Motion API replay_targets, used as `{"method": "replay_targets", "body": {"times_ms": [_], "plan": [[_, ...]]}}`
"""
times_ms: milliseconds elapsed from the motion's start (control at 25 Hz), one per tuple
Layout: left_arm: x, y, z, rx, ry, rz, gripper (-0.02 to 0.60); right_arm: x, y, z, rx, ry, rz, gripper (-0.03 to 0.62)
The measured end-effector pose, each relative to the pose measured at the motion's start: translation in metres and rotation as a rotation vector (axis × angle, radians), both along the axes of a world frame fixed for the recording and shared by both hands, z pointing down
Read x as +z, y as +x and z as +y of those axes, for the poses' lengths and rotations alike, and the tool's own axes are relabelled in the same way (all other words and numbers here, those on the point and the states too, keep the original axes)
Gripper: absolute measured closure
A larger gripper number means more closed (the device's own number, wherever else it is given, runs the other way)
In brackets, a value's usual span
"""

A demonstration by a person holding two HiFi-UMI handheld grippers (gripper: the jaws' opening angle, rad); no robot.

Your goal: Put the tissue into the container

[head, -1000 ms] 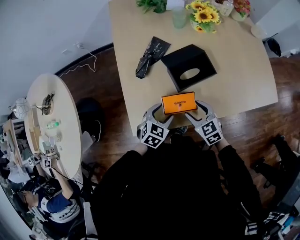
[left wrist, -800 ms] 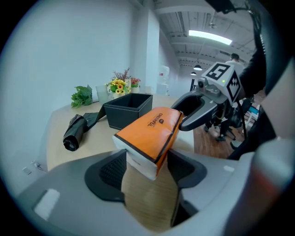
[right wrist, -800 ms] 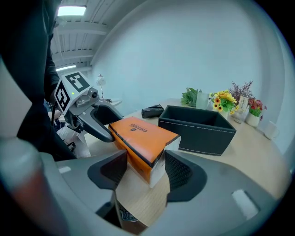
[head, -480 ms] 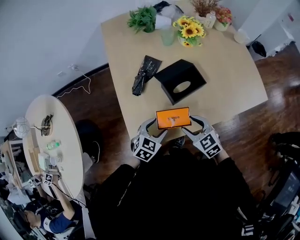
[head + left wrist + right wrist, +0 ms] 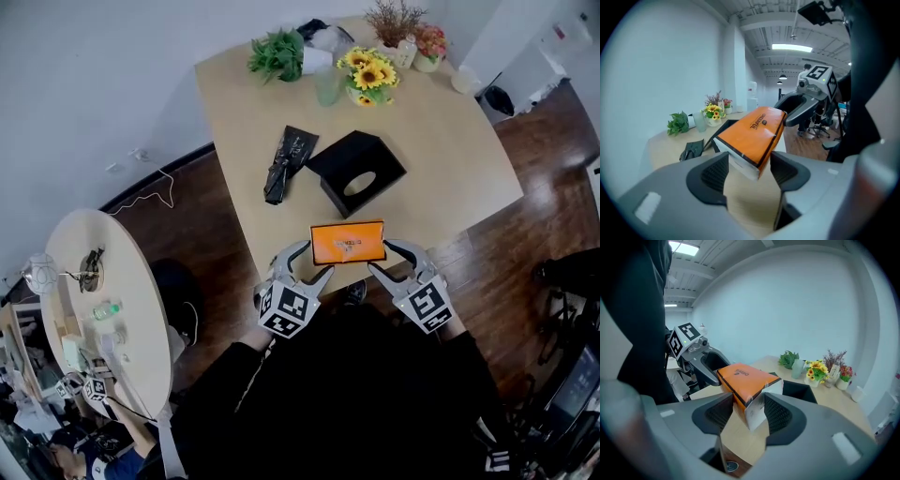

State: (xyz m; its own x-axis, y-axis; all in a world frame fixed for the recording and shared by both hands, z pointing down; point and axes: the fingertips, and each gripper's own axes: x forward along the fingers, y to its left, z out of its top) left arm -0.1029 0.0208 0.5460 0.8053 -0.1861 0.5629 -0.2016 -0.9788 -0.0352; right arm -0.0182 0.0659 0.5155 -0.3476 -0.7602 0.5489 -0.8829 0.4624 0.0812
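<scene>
**Right claw (image 5: 386,255) tightens on the tissue pack (image 5: 348,242)**

Its jaws, wider a second ago, are closing on one end. The left claw (image 5: 309,258) grips the other end, just before the black container (image 5: 356,172). Next, carry it forward and lower it in.

Bare light wooden tabletop (image 5: 450,159) lies open at 2 o'clock of the orange tissue box (image 5: 348,242); the black square container (image 5: 356,172) stands at 12, a crumpled black plastic bag (image 5: 286,161) at 11.

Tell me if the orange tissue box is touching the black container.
Apart. The head view shows a strip of bare table between the orange tissue box and the black container.
</scene>
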Motion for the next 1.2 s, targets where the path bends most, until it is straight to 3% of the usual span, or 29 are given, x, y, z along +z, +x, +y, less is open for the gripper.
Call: {"method": "replay_targets", "body": {"times_ms": [320, 560, 840, 1200], "plan": [[-0.057, 0.004, -0.021, 0.023, 0.077, 0.046, 0.318, -0.056, 0.002, -0.018, 0.042, 0.077, 0.026, 0.385], [-0.082, 0.022, -0.039, 0.012, 0.09, 0.073, 0.318, -0.086, 0.016, -0.037, -0.012, 0.118, 0.098, 0.387], [-0.092, 0.061, -0.066, -0.115, 0.114, 0.047, 0.318, -0.093, 0.063, -0.072, -0.127, 0.143, 0.071, 0.39], [-0.093, 0.124, -0.093, -0.349, 0.101, -0.015, 0.318, -0.093, 0.133, -0.122, -0.35, 0.166, 0.005, 0.391]]}}
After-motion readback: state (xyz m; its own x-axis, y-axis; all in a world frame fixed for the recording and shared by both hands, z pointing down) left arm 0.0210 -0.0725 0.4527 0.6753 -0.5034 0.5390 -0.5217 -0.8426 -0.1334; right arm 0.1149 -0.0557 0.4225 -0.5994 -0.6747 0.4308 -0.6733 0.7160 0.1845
